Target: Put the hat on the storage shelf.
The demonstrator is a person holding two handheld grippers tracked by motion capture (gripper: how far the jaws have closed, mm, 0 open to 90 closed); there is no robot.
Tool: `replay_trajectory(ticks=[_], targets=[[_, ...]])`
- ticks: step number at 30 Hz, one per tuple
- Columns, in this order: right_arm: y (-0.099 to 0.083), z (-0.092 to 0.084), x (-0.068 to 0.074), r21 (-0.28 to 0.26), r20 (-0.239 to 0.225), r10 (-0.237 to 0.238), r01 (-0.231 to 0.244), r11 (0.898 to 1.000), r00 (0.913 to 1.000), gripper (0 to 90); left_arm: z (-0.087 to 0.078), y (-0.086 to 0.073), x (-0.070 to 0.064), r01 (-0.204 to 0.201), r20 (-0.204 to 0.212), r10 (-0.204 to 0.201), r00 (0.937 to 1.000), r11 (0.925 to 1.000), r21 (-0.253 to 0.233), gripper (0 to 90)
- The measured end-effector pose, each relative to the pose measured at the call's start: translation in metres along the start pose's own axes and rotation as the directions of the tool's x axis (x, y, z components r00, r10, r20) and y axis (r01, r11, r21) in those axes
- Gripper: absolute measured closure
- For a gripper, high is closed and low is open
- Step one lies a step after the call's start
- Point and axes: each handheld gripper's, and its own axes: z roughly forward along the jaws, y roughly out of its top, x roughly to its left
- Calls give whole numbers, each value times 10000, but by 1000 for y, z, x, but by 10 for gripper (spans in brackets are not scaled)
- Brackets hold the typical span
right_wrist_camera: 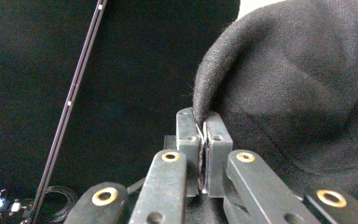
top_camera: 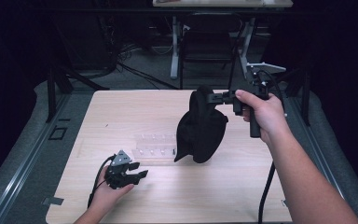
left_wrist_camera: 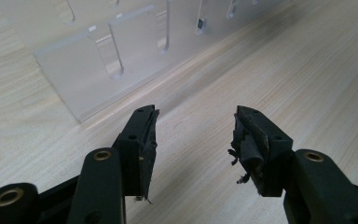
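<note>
Low at the near left of the pale wooden desk (top_camera: 121,107), the left hand-held gripper (top_camera: 137,176) rests close to the surface in the person's left hand (top_camera: 108,191), its jaws standing apart with nothing between them. From the left gripper view, frayed black pads (left_wrist_camera: 247,151) line the open jaws, and bare wood grain lies in the gap. Just beyond that gripper, toward the middle of the desk, a clear plastic rack (top_camera: 154,145) with slots lies flat; the same rack (left_wrist_camera: 102,60) fills the upper left of the left gripper view, apart from the jaw tips. To the right of the rack, a black knit cloth item (top_camera: 201,128), possibly a hat, hangs lifted, its lower edge near or just touching the desk; which cannot be told. At the right, the right hand-held gripper (top_camera: 210,98) is held high in the person's right hand (top_camera: 263,112), its jaws closed together on the top edge of the fabric. In the right gripper view, the jaws pinch a fold of the black cloth (right_wrist_camera: 298,79) tightly, with dark background to the left. A chair (top_camera: 207,42) and table legs stand on the floor beyond the far edge.
</note>
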Motion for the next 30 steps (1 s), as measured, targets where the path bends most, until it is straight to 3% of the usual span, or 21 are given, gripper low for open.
replay_trajectory(ticks=[7,10,30], targets=[[7,5,-4,-93,30,86,-85,9999,10000,880,0,0,0,39,27,-39,10000,10000,-7,492],[10,10,-6,-93,143,114,-113,9999,9998,879,-1,1,1,44,218,-47,9998,9999,122,492],[20,25,-15,-93,415,105,-101,9999,9991,879,-1,1,1,23,169,-23,9999,10000,48,491]])
